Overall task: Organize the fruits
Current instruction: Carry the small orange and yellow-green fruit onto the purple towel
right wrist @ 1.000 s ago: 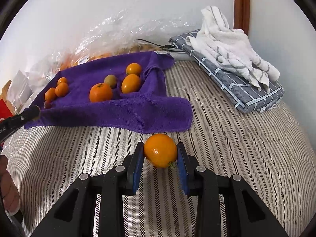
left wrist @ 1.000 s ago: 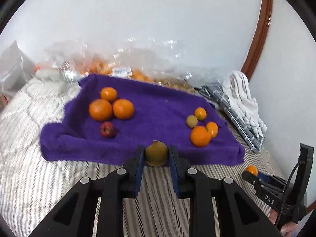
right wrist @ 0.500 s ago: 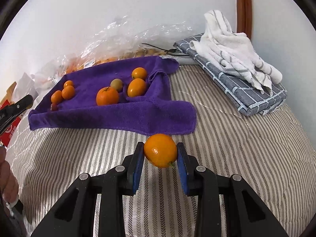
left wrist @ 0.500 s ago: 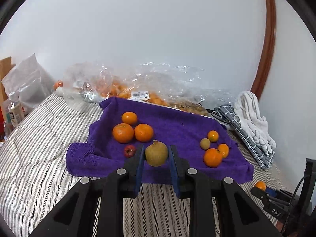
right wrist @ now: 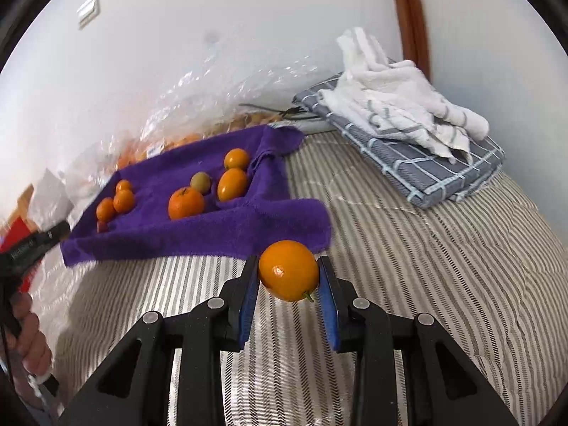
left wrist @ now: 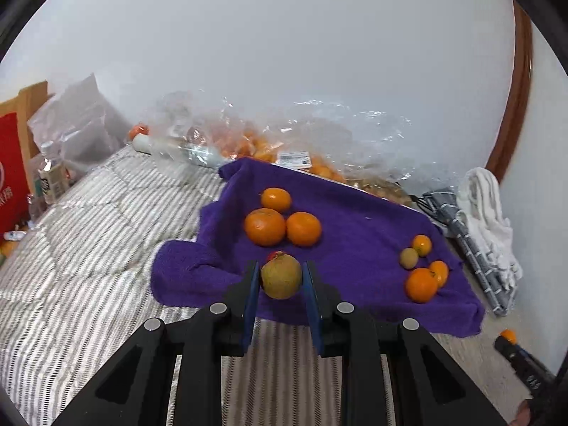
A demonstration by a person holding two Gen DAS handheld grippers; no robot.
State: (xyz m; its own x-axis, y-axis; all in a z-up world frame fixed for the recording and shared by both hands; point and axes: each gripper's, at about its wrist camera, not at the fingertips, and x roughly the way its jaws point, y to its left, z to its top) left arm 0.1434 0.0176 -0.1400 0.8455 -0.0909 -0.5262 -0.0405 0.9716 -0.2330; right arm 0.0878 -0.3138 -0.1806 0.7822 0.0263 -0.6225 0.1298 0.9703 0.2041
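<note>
Your left tongs (left wrist: 280,278) are clamped on a greenish-brown round fruit (left wrist: 281,276), its sides pressed against both blue pads, held in the air over the near edge of the purple towel (left wrist: 355,220). Your right tongs (right wrist: 288,273) grip an orange (right wrist: 288,270) the same way, with a short green stem poking out at its lower right; it hangs over the striped bedcover (right wrist: 426,266), just short of the towel's near corner.

The towel lies spread on the bed. From the left tongs' camera you see two clusters on it. Toward the left, three oranges (left wrist: 282,220) sit touching one another, and a small red fruit (left wrist: 272,255) peeks out just behind the fruit you hold. Toward the right, well apart from them, a small green fruit (left wrist: 409,257) rests among three more orange fruits (left wrist: 422,283) of differing sizes, close together.

Behind the towel, against the white wall, a crumpled clear plastic bag (left wrist: 319,135) holds more orange fruit. To the right of the towel a folded grey checked cloth (right wrist: 408,149) lies on the bed with a rumpled white towel (right wrist: 397,92) on top of it. At the left edge of the right camera's view your left hand (right wrist: 30,337) shows, wrapped around the other tool's handle.
</note>
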